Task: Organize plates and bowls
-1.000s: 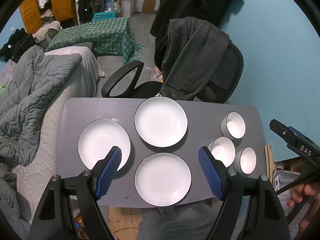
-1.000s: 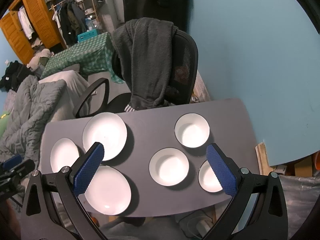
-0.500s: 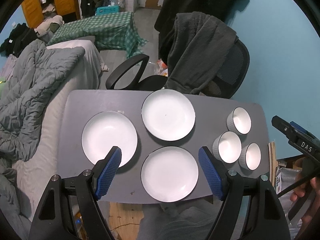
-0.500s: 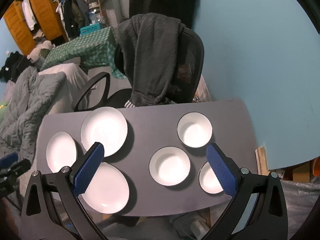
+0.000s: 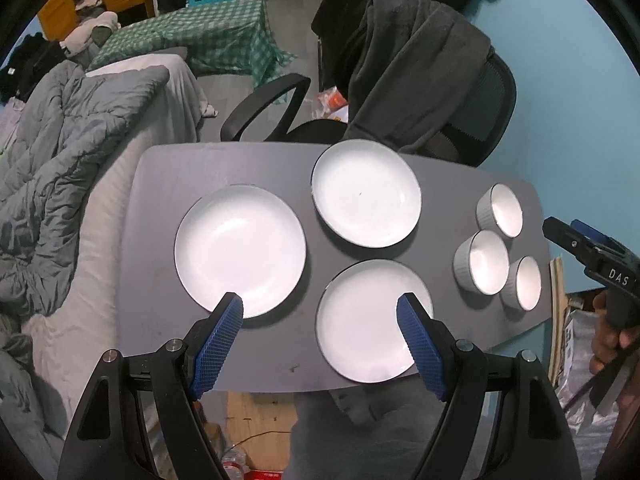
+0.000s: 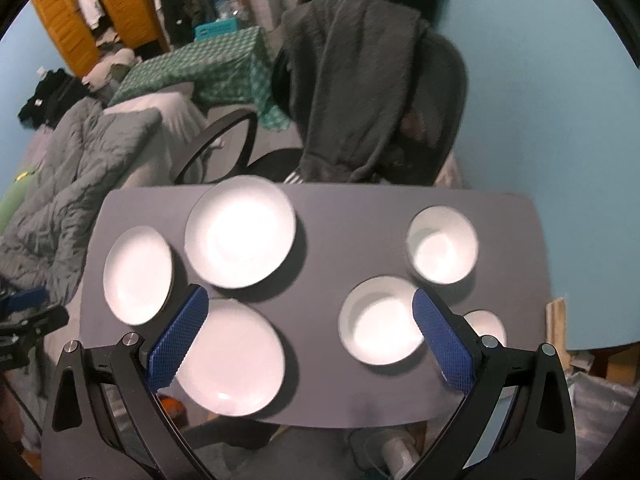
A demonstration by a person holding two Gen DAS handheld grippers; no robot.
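Both grippers are hanging above the near edge of a small grey table (image 5: 168, 168), and neither is touching anything. The left gripper (image 5: 320, 340) is holding its blue-padded jaws wide apart with nothing between them, hovering over the gap between the left plate (image 5: 240, 250) and the near plate (image 5: 370, 320). The right gripper (image 6: 308, 344) is likewise gaping wide and carrying nothing, sitting over the bare stretch of table between the near plate and the middle bowl (image 6: 380, 320). Three white plates are lying flat in a loose triangle on the left half of the table, close together but not overlapping: the left plate, the near plate by the front edge, and the far plate (image 5: 366, 198) toward the back. Three white bowls are standing upright in a tight cluster on the right half: the far bowl (image 5: 502, 210), the middle bowl, and the near bowl (image 5: 524, 282) just beside the table's right edge. Behind the table an office chair (image 5: 476, 120) is standing with a dark fleece garment (image 5: 412, 68) draped over its back, and a grey quilt (image 5: 64, 152) is lying rumpled off to the left. The right wrist view is blurring slightly.
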